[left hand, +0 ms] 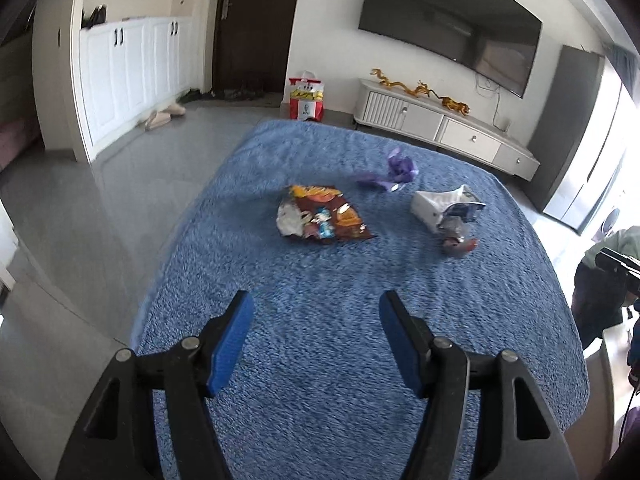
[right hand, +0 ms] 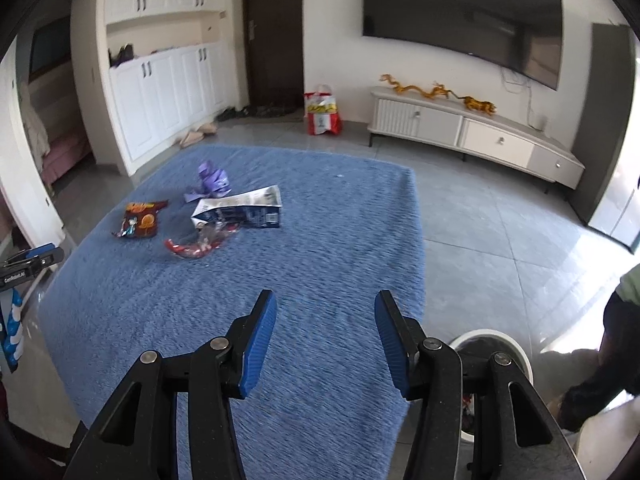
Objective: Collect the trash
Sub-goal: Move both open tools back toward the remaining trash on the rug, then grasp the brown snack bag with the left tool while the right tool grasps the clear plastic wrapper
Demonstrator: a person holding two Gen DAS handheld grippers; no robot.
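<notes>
Home living room: wall TV (right hand: 460, 12), low console (right hand: 472, 128), blue rug (right hand: 320, 240)

You can barely make out white lettering on the left gripper (right hand: 28, 266); print on the carton (right hand: 240, 210) is too blurred

Four pieces of trash lie scattered on a shaggy blue rug (left hand: 320, 360), all toward its far half. A dark red and orange snack bag (left hand: 326, 216), flattened and torn open, lies nearest the rug's centre, with crumpled white paper (left hand: 289, 220) at its near-left corner. Beyond it, closer to the rug's far edge, sits a crumpled purple wrapper (left hand: 390, 170). A white and blue carton (right hand: 240, 210), crushed and lying on its side, rests just beside the wrapper. Touching the carton's near side is a clear plastic wrapper with red trim (right hand: 192, 246), crinkled flat against the pile. A white trash bin (right hand: 508, 356) stands off the rug's near corner.
</notes>
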